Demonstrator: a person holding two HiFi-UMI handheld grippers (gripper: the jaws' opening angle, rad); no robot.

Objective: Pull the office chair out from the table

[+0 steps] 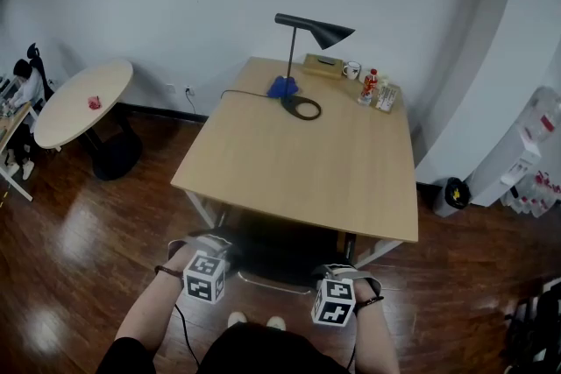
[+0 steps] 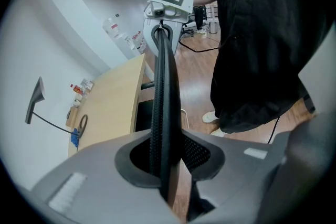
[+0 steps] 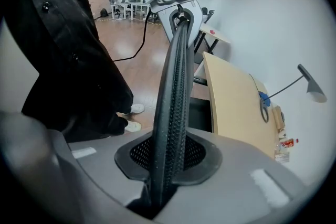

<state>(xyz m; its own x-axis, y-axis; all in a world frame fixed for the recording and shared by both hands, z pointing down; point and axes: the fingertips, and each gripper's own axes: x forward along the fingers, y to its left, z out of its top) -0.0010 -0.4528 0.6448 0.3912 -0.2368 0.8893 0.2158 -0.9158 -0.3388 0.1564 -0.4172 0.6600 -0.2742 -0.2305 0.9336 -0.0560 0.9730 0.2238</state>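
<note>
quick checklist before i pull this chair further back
1. Left gripper clamped on the backrest top edge: ok.
2. Right gripper clamped on the same edge: ok.
3. Chair clear of the table: not ok, most of it sits under the near edge.
4. Wheels free to roll: cannot tell, the base is hidden.
5. Space behind: not ok, the person's shoes stand close behind the chair; step back first.
6. Lamp away from the near edge: ok.
</note>
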